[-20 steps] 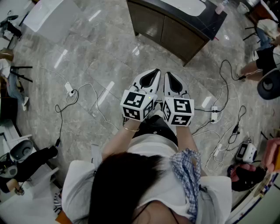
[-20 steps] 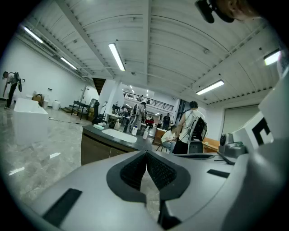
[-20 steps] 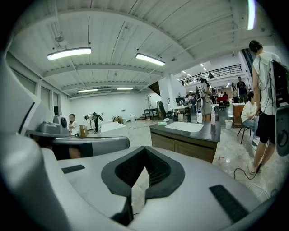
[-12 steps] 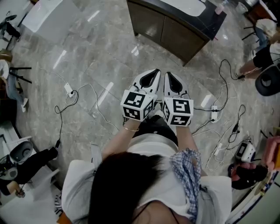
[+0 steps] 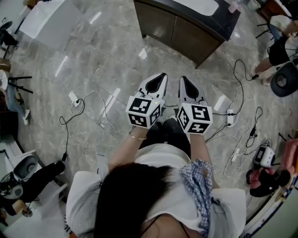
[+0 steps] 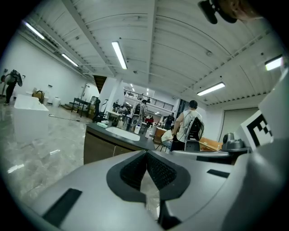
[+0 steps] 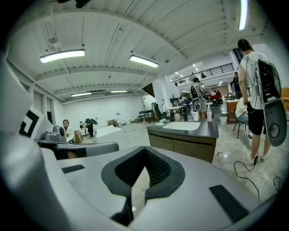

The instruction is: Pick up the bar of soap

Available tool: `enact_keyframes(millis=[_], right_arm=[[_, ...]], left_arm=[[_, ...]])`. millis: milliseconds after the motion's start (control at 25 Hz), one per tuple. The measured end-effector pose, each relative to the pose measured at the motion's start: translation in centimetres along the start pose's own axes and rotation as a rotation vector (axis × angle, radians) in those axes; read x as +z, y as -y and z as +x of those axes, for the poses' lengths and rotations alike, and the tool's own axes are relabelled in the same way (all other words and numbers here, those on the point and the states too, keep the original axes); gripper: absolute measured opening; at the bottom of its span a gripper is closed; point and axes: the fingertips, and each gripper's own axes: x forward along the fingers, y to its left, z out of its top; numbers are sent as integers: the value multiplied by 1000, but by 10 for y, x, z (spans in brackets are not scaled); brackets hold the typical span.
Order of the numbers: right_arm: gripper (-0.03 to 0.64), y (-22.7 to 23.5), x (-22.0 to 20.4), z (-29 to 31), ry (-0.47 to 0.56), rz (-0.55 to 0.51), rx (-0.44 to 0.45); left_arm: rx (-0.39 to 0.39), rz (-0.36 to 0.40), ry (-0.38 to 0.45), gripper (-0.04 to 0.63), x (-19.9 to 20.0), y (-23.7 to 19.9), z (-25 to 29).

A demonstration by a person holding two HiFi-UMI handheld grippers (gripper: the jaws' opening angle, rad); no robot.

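I hold both grippers side by side at waist height over the marble floor, pointing at a dark vanity cabinet with a white sink. The left gripper is shut with nothing between its jaws, and so is the right gripper. In the left gripper view the left gripper aims at the cabinet's near corner. A small pale block, possibly the soap, lies on the counter left of the basin in the right gripper view, well beyond the right gripper. It also shows as a pale block in the left gripper view.
Cables and a power strip trail over the floor on both sides. Bottles stand at the counter's back. A person with a backpack stands to the right of the cabinet. A white block sits far left.
The two grippers have drawn a little apart, leaving a gap between them. The head view has shifted slightly toward the cabinet. Both stay shut.
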Motion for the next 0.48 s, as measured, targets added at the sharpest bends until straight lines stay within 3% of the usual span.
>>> enact_keyframes(millis=[360, 480], right_arm=[[14, 43, 16, 36, 13, 41, -8], [14, 58, 25, 52, 4, 27, 13]], left_arm=[[20, -1, -3, 14, 12, -10, 42], [20, -35, -5, 14, 14, -9, 65]])
